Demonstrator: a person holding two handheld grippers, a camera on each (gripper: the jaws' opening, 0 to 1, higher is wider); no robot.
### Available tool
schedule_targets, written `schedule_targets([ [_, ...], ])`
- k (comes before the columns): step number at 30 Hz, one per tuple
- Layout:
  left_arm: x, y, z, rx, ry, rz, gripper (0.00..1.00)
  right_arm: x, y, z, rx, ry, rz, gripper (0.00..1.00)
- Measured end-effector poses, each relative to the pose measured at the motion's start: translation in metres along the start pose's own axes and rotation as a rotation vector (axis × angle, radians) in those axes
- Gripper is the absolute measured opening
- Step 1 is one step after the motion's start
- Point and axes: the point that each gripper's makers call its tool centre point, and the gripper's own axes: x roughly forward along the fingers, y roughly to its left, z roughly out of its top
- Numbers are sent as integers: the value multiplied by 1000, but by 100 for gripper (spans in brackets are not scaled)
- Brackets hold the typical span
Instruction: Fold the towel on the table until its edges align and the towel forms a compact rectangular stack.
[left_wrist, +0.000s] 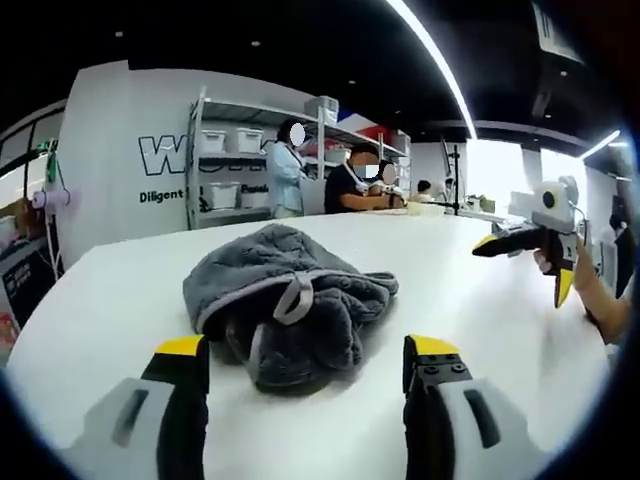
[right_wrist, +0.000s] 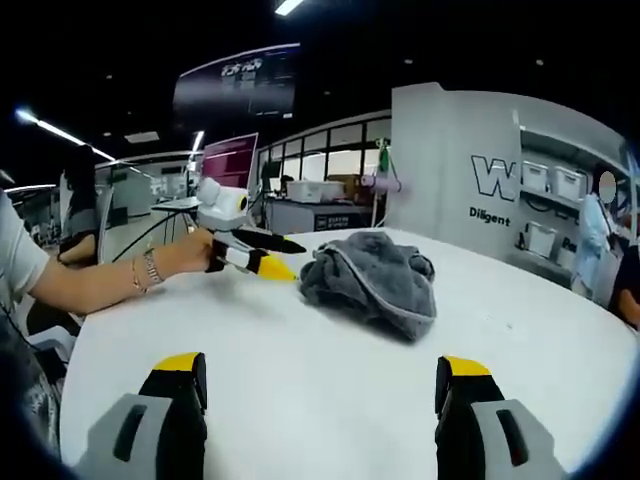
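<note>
A crumpled grey towel (left_wrist: 285, 295) lies in a heap on the white table (left_wrist: 120, 300), with a light hem and a small loop showing on top. My left gripper (left_wrist: 305, 352) is open, its yellow-tipped jaws on either side of the towel's near edge. My right gripper (left_wrist: 525, 268) comes in from the right, open, above the table and well clear of the towel. In the right gripper view the towel (right_wrist: 375, 275) sits mid-table, and the left gripper (right_wrist: 296, 258), held by a hand, has its tips at the towel's left edge. The right gripper (right_wrist: 322, 368) stands open over bare table (right_wrist: 300, 340).
Shelving (left_wrist: 235, 160) with white bins and several people (left_wrist: 288, 170) stand beyond the far table edge, by a white wall (left_wrist: 120, 150) with lettering. A person's forearm (right_wrist: 100, 275) with a bracelet reaches in from the left. The table top around the towel is bare.
</note>
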Motion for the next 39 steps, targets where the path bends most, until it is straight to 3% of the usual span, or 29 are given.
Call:
schedule_targets([
  [3,3,1,-2,-4,7,-1,83,0,-1,-1,-1,3,-5,94],
  [27,32,6,-9,6,67,-67,80,1,-5,-3,1,10,-19,99],
  [33,33,3,-15,35,99,-91,76,3,-7,-7,-10,23,-29,99],
  [39,26,7,-36,84,168,-99,70,3,-2,-7,-33,30,-24,99],
])
